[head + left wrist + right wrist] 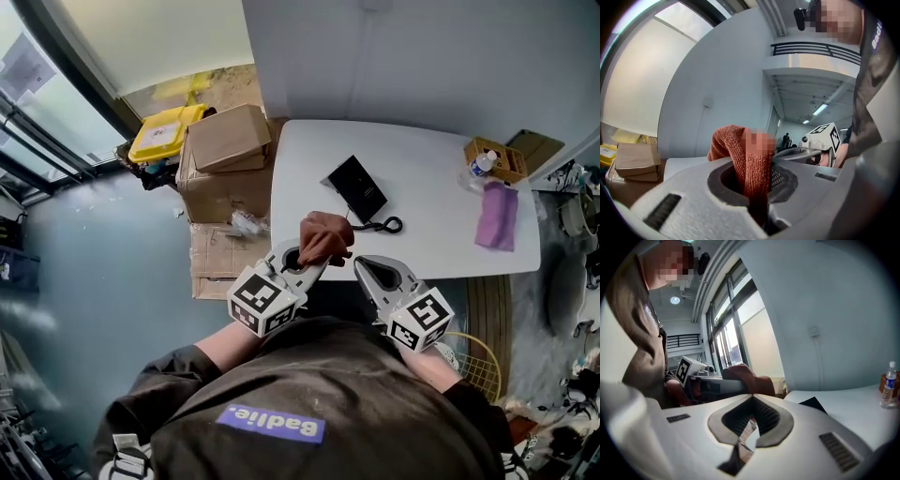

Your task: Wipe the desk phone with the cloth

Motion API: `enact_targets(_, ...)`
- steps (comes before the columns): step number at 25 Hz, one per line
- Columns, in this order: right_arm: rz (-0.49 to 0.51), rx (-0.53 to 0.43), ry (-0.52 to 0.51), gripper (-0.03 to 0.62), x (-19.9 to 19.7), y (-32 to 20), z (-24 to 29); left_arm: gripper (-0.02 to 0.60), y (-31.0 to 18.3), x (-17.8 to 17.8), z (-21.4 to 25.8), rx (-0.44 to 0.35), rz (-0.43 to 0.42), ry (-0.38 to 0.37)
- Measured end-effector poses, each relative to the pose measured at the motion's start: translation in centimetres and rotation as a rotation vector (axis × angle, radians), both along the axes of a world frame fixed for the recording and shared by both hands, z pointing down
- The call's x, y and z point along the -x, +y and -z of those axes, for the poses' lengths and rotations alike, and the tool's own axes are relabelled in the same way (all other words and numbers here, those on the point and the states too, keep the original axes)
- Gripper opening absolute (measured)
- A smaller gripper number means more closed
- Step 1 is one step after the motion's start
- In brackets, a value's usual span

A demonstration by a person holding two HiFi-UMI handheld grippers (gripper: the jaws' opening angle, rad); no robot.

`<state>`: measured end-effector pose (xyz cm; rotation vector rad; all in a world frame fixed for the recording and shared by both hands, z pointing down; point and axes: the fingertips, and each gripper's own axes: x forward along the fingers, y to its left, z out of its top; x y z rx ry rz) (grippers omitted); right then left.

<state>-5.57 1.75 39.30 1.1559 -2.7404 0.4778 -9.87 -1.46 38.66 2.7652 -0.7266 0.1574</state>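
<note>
Status: left gripper (309,262) has its fingers pressed together on the rust-brown cloth (323,236). In the left gripper view the cloth (750,164) runs down through the cut-out between the jaws and is pinched at the tips (759,211). The rest bunches up above them.

Right gripper (363,262) has its fingers drawn together with nothing between them. In the right gripper view only a thin slit shows at the tips (740,446). It sits at 3 o'clock of the left gripper, just beside it and not touching the cloth. Both grippers hang over the near edge of the white table (431,202).

Black desk phone (356,187) lies flat on the table at about 1 o'clock from the cloth, near it but apart. Its coiled cord (386,225) trails off at the phone's 4 o'clock. One dark corner of the phone (813,404) shows in the right gripper view, at 2 o'clock from the jaws. The cloth (745,376) and the left gripper show there at 11 o'clock.

Rest of the table:
- Purple cloth (497,216) lies at the 3 o'clock end.
- Water bottle (480,166) stands at 2 o'clock, just beside a small wooden tray (502,159).

Off the table at 9 to 10 o'clock are stacked cardboard boxes (225,141), with a yellow-lidded bin (167,131) beyond them.
</note>
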Motion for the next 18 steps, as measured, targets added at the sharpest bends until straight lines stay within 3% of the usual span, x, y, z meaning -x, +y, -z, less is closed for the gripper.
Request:
enact_targets(5,0.038,-0.015,0.013,0.028,0.2,0.4,0.2,0.037,0.9,-0.5,1.0,-0.012,0.013,0.035)
enact_targets(18,0.031,-0.027,0.016,0.028,-1.0,1.5,0.3,0.037,2.3,-2.2,1.2,-0.021,-0.017,0.042)
